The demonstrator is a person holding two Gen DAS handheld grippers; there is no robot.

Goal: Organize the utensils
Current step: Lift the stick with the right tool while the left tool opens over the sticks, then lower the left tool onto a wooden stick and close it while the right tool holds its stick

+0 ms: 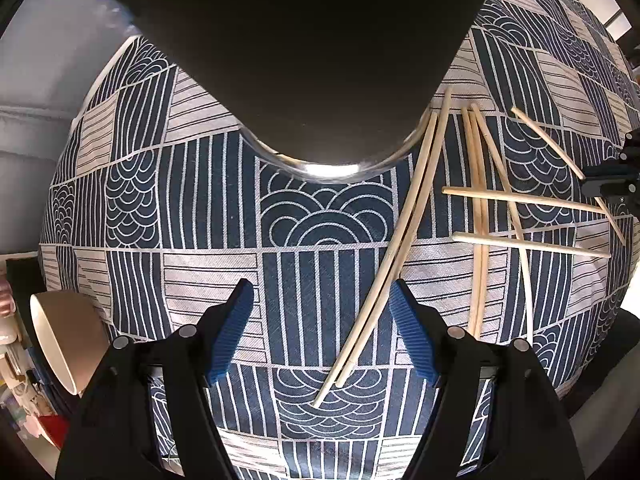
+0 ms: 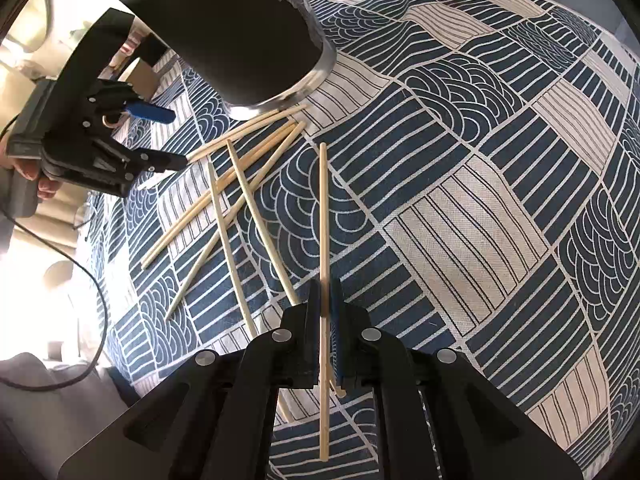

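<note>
**Chopstick sorting around the dark cup: one stick pinched, one claw free**

Landmark: the tall matte-black cylindrical cup with a bright metal base rim (image 2: 240, 28), standing on the table under a navy-and-cream patterned cloth (image 2: 460, 208).

Left of the cup in the right wrist view, the left claw (image 2: 160, 136) points down at the cloth with its blue ribbed pads (image 1: 234, 332) spread and nothing between them; it appears free to take the next stick. A hand (image 2: 36, 176) grips its handle, mostly cut off by the frame edge.

At the foot of the cup lie the loose pale wooden chopsticks (image 2: 236, 184), fanned and crossing one another; two (image 1: 384, 280) run from the cup's base toward the left claw. Their scatter suggests that they are still to be gathered, probably into the cup.

Right of the pile, nearer the camera, the right claw (image 2: 325, 304) is pressed together on a single pale wooden chopstick (image 2: 322, 208), pinched near its middle so that both ends project.

Hidden or unclear: the cup's mouth and contents lie outside both views; a beige bowl (image 1: 60, 340) at the table's edge is partly cropped; how many sticks overlap cannot be counted with certainty.
</note>
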